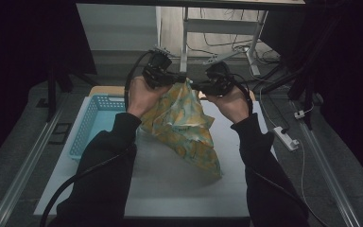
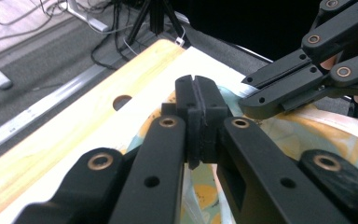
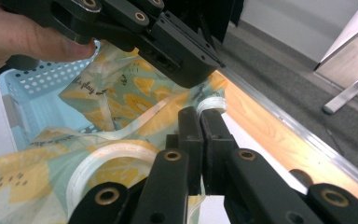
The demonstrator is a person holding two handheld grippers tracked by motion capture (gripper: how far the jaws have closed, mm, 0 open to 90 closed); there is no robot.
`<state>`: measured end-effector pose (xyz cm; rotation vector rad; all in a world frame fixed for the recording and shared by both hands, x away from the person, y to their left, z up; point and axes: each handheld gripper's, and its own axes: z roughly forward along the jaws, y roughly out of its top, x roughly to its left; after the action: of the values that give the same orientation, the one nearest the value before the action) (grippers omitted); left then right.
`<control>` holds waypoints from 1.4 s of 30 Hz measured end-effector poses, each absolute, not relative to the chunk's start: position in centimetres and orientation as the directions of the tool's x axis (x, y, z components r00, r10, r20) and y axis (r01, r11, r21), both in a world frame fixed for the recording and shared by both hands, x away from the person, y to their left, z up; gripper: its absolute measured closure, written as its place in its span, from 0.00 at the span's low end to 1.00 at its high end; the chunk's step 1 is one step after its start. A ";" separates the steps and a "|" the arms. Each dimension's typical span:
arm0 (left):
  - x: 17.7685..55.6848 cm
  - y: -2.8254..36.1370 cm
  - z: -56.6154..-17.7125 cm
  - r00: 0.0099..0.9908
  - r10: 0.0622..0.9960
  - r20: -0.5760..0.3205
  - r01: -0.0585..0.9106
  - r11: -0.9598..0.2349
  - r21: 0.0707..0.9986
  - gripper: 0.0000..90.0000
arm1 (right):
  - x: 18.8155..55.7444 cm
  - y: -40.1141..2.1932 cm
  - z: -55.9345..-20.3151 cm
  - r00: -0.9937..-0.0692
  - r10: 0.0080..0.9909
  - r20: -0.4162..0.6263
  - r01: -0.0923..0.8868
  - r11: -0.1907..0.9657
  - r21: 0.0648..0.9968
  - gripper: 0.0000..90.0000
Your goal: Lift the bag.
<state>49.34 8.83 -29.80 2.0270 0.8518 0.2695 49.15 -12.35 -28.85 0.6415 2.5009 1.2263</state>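
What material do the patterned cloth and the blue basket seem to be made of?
The patterned cloth looks like thin woven fabric with a matt finish: it hangs in soft folds and creases, printed with yellow lemons on pale green. Its white edge band looks faintly glossy, perhaps a ribbon trim. The blue basket seems to be moulded plastic: stiff, smooth walls pierced with regular rows of holes.

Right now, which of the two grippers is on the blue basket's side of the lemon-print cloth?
The left gripper. It pinches the raised cloth on the side above the blue basket; the right gripper pinches the same top edge from the side away from the basket.
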 end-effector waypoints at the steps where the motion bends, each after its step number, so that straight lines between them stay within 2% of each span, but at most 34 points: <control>1: 49.4 8.8 -30.1 0.740 0.659 -0.134 0.469 -0.363 0.805 0.99 | 49.2 -12.3 -29.1 -0.863 0.503 -0.052 0.267 0.541 0.798 0.96; 5: 49.6 8.8 -30.7 0.740 0.657 -0.146 0.477 -0.359 0.802 0.98 | 49.4 -12.4 -29.6 -0.861 0.506 -0.041 0.275 0.532 0.801 0.91; 7: 49.4 8.9 -30.9 0.741 0.655 -0.147 0.475 -0.357 0.804 0.94 | 49.3 -12.5 -29.7 -0.860 0.510 -0.033 0.282 0.526 0.802 0.87; 13: 48.8 9.8 -31.7 0.746 0.641 -0.180 0.484 -0.338 0.807 0.70 | 49.1 -13.3 -30.3 -0.855 0.518 -0.010 0.294 0.501 0.814 0.72; 19: 47.5 10.7 -32.5 0.769 0.621 -0.154 0.442 -0.341 0.830 0.43 | 48.9 -14.3 -30.7 -0.848 0.530 0.004 0.302 0.477 0.826 0.58; 22: 46.8 11.3 -32.7 0.773 0.617 -0.145 0.432 -0.344 0.834 0.36 | 48.6 -14.7 -31.0 -0.847 0.532 0.010 0.306 0.472 0.827 0.53; 28: 45.6 12.8 -33.6 0.777 0.602 -0.184 0.452 -0.330 0.829 0.26 | 47.8 -15.2 -31.6 -0.845 0.534 0.008 0.300 0.461 0.835 0.43; 42: 42.0 15.9 -37.5 0.763 0.615 -0.198 0.483 -0.338 0.808 0.03 | 46.1 -16.6 -34.1 -0.841 0.542 0.016 0.316 0.465 0.827 0.18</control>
<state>41.98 15.94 -37.52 2.0003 0.8267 0.1746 46.06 -16.63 -34.10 0.7373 2.4666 1.3140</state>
